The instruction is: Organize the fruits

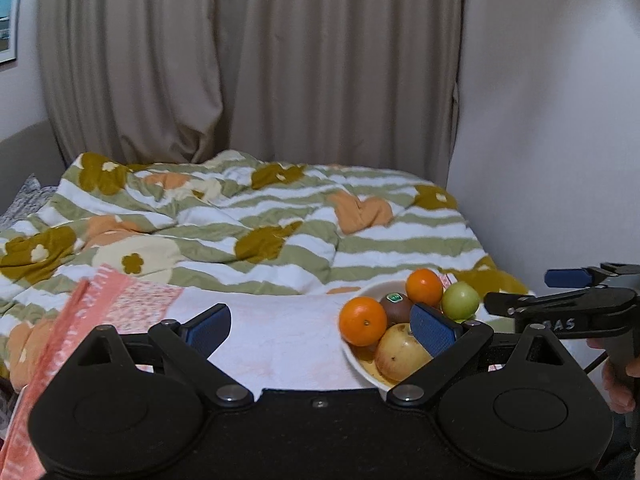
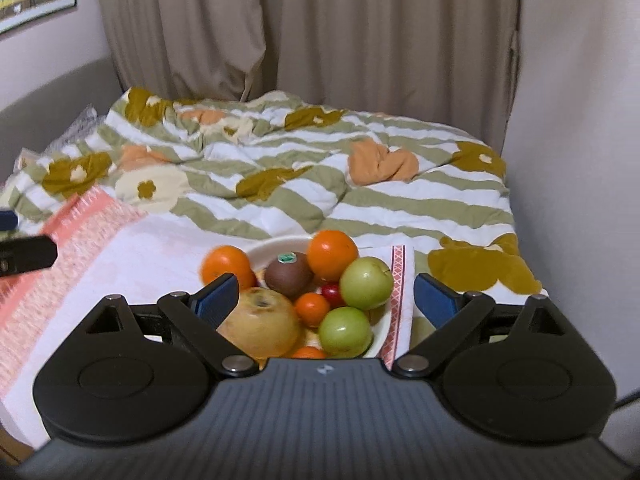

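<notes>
Right wrist view shows the right tool [image 2: 326,300] with its blue pads spread as wide as they go and nothing between them, poised above the near edge of the white bowl [image 2: 276,250], probably so it can drop onto a fruit unhindered. Left wrist view shows the left tool [image 1: 322,326] likewise wide open and empty, off to the bowl's left over the pale cloth [image 1: 280,332]. All visible fruit sits heaped in the bowl on the bed [image 2: 400,208]: oranges [image 2: 332,254], a stickered kiwi [image 2: 289,274], green apples [image 2: 366,283] and a yellowish pear [image 2: 260,324], so the sorting looks finished or nearly so.
</notes>
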The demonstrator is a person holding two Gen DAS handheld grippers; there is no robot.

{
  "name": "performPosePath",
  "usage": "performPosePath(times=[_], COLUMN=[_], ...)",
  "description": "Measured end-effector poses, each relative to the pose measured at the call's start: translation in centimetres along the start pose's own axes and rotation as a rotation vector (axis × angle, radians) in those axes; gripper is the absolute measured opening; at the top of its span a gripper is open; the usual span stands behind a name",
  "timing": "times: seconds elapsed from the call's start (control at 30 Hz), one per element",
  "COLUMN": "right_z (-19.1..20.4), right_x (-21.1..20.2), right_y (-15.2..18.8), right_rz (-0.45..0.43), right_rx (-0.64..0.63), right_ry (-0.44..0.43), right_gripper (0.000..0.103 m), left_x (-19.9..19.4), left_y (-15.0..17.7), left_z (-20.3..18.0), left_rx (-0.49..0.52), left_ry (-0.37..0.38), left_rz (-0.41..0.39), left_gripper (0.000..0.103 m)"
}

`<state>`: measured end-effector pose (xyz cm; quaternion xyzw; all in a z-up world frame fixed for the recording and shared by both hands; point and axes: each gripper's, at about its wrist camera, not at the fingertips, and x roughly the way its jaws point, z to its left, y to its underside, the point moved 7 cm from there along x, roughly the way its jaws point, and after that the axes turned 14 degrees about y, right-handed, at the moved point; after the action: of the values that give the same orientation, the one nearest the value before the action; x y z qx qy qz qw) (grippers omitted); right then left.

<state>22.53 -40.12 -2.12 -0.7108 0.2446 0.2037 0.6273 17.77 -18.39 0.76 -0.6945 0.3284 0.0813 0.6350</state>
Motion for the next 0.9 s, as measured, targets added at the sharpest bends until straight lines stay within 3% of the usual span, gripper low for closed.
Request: performPosePath(times=[0.17,0.47,0.7,0.9], right_z=[1.3,5.1,8.5,9.3], right_x=[-5.6,-12.9,-14.7,-15.2], right_y=[-0.4,1.5,5.3,6.5], right_rz=[-0.026,-0.033,0.016,0.041], right_rx=[0.040,0.064,0.076,0.090], right_ry=[0.027,0.095,0.123,0.153], right_gripper=[0.103,0.103,0.103,0.103], left_x=[-4.8,-9.7,-11.0,-11.5], left_y=[0.1,2.3,4.5,5.4], left_z=[1.7,5.0,6.1,6.8], left_rx=[-0.001,0.019,0.052,0.068], left_ry=[-0.015,-0.025,-0.009,0.000], left_rz=[-0.048,-0.023,0.005,0.005], left_gripper=[0.099,0.103,0.103,0.103])
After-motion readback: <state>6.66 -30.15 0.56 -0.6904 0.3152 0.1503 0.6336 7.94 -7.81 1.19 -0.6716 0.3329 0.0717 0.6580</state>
